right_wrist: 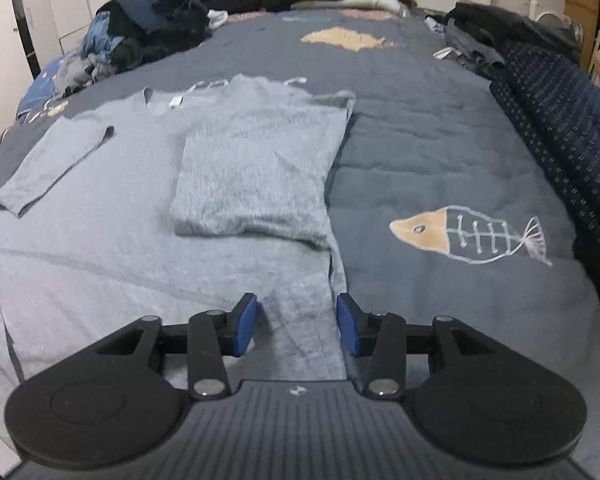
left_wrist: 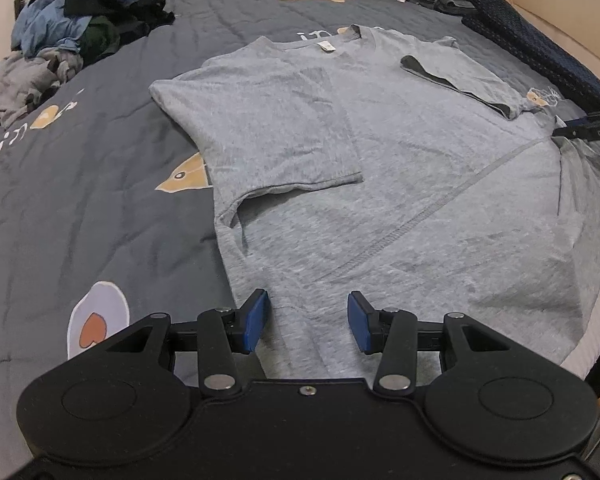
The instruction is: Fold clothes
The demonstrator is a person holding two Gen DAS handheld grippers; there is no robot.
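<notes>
Left wrist view: a grey T-shirt (left_wrist: 400, 184) is lying flat on the fish-print quilt (left_wrist: 80, 200), sleeves folded inward. Both grippers, left gripper (left_wrist: 308, 322) and right gripper (right_wrist: 296, 324), are hovering open-jawed over its near hem; pinching both corners evenly should keep the fold straight.

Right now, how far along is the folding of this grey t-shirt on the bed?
Done: both sleeves of the grey t-shirt are folded in over its body.

In hand: the left gripper and right gripper sit open over the near hem, fabric between the pads but not pinched.

Left: folding the hem up toward the collar, then the unfolded pile.
</notes>
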